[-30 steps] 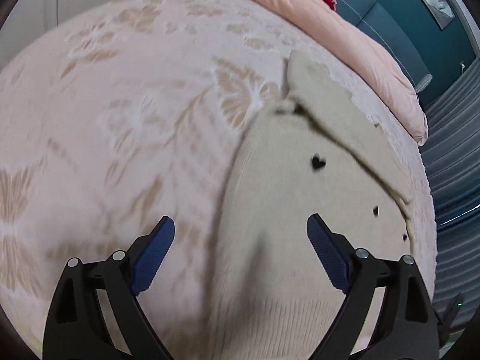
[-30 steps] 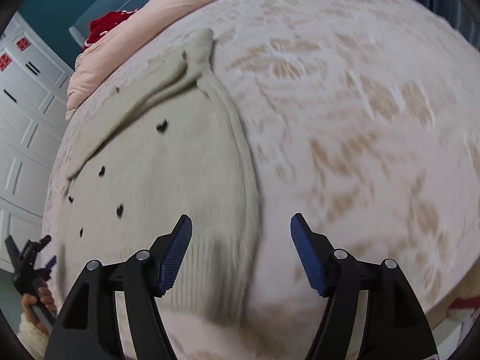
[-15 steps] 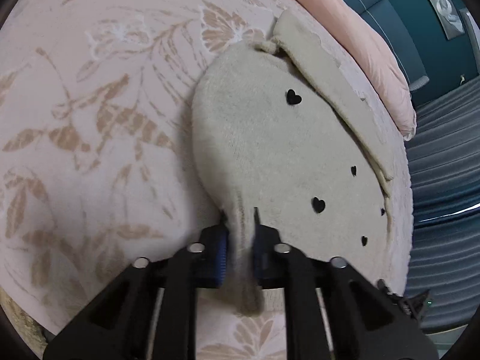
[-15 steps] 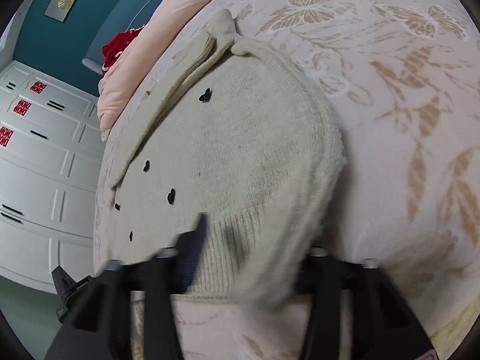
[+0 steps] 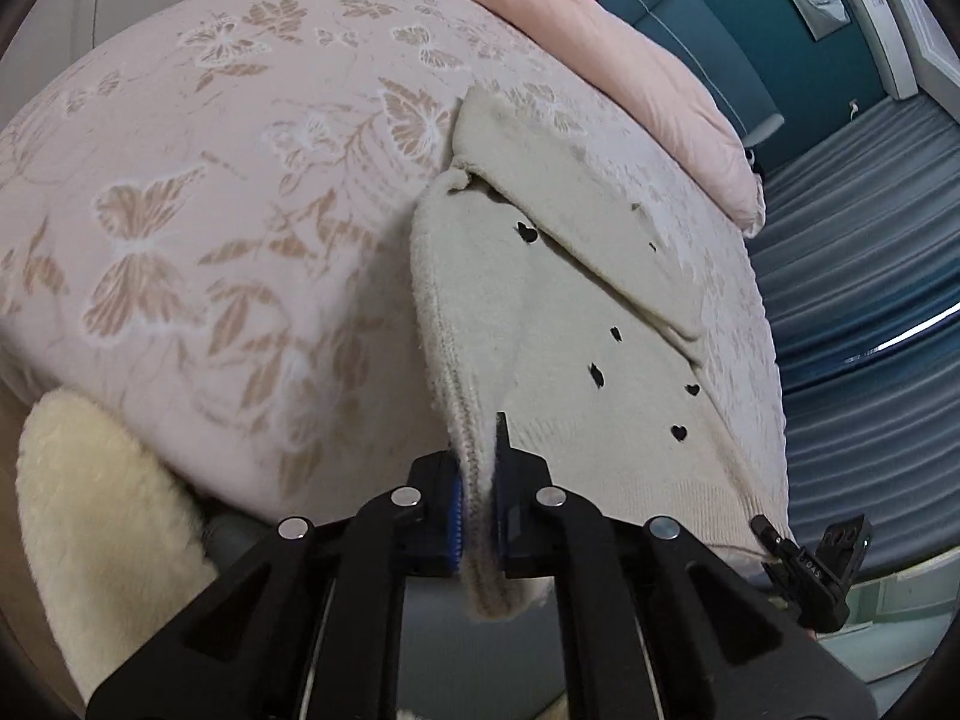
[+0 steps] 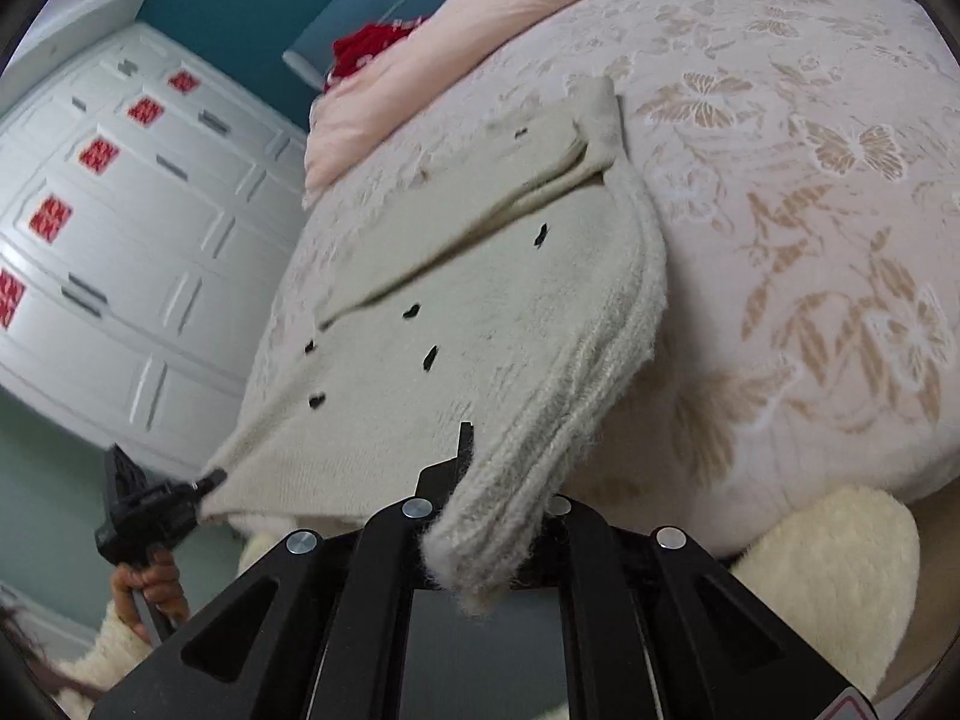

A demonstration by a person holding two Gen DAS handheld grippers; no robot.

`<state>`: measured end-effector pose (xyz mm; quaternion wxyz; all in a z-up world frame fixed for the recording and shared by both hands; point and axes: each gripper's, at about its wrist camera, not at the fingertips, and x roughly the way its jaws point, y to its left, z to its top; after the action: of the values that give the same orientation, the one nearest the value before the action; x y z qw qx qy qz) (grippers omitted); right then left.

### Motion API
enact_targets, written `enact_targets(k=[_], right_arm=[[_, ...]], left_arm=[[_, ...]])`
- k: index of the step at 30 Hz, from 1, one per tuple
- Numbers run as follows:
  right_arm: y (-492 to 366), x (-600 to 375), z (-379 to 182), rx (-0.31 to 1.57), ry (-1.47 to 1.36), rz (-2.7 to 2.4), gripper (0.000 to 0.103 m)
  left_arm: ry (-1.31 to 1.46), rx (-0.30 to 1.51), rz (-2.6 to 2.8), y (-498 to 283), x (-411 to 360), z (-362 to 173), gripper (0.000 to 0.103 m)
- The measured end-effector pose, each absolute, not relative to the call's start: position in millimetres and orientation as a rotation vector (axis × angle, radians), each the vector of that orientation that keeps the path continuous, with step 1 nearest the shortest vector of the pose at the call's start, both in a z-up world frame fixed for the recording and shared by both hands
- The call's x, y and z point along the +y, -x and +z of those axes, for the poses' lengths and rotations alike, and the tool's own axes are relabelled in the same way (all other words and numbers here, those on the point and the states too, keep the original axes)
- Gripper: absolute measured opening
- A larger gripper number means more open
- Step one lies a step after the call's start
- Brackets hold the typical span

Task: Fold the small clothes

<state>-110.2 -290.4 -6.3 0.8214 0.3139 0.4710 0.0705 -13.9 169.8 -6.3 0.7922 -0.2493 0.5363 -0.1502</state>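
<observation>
A cream knit sweater (image 5: 576,336) with small black hearts lies on the pink floral bed cover (image 5: 228,192), its sleeve folded across the far part. My left gripper (image 5: 477,510) is shut on the ribbed hem at the sweater's left corner and holds it raised. My right gripper (image 6: 498,516) is shut on the hem at the right corner of the sweater (image 6: 468,300), which drapes over its fingers. Each gripper shows at the edge of the other's view, the right one (image 5: 816,558) and the left one (image 6: 150,516).
A pink duvet (image 5: 600,54) and a red item (image 6: 366,51) lie at the head of the bed (image 6: 810,180). White wardrobe doors (image 6: 120,210) stand to the left. A fluffy cream sleeve (image 5: 102,528) shows at the near edge.
Both grippers closed on the sweater's hem corners and lifted them back toward the bed's near edge. A second ago both were open above the sweater.
</observation>
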Motion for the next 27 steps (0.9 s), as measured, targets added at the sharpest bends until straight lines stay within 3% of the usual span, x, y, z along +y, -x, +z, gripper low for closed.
enact_targets(k=[6, 9, 12, 16, 17, 18, 19, 20, 22, 23, 25, 26, 27], right_arm=[[206.7, -252.2, 2.9, 1.281, -0.515, 0.402, 0.007], [206.3, -265.9, 46.3, 1.158, -0.573, 0.421, 0.007], [157.1, -301.4, 82.5, 0.922, -0.62, 0.38, 0.007], [62.7, -353.9, 61.2, 0.698, -0.703, 0.218, 0.016], [40.8, -362.6, 49.0, 0.688, -0.71, 0.155, 0.027], [23.9, -366.2, 35.5, 0.694, -0.71, 0.082, 0.043], [12.0, -368.6, 22.5, 0.699, -0.714, 0.013, 0.047], [4.3, -367.4, 15.6, 0.706, -0.707, -0.042, 0.048], [-0.9, -366.3, 3.8, 0.721, -0.682, -0.081, 0.048], [0.8, -363.8, 0.1, 0.721, -0.668, -0.095, 0.055], [4.0, -361.6, -9.7, 0.728, -0.639, -0.126, 0.067], [1.4, -361.1, -16.5, 0.745, -0.623, -0.132, 0.07], [-3.2, -361.0, -22.9, 0.775, -0.604, -0.142, 0.07]], left_arm=[[0.446, 1.321, -0.388, 120.1, 183.5, 15.9, 0.006], [0.491, 1.254, -0.392, 116.3, 188.0, 49.2, 0.006], [0.478, 1.066, -0.433, 54.1, 175.4, 79.1, 0.007], [0.388, 0.882, -0.388, -56.2, 141.0, 71.1, 0.014], [0.371, 0.862, -0.367, -80.0, 133.8, 59.8, 0.023], [0.342, 0.853, -0.318, -99.1, 127.3, 47.6, 0.046], [0.308, 0.863, -0.268, -116.2, 123.3, 33.7, 0.054], [0.291, 0.9, -0.224, -130.2, 121.0, 17.1, 0.061], [0.312, 0.998, -0.185, -144.6, 123.1, -6.0, 0.061], [0.351, 1.018, -0.194, -143.7, 126.8, -14.8, 0.063], [0.39, 1.022, -0.219, -142.7, 131.5, -25.3, 0.076], [0.385, 1.018, -0.216, -143.9, 130.9, -29.8, 0.084], [0.366, 1.022, -0.219, -148.7, 127.6, -34.9, 0.087]])
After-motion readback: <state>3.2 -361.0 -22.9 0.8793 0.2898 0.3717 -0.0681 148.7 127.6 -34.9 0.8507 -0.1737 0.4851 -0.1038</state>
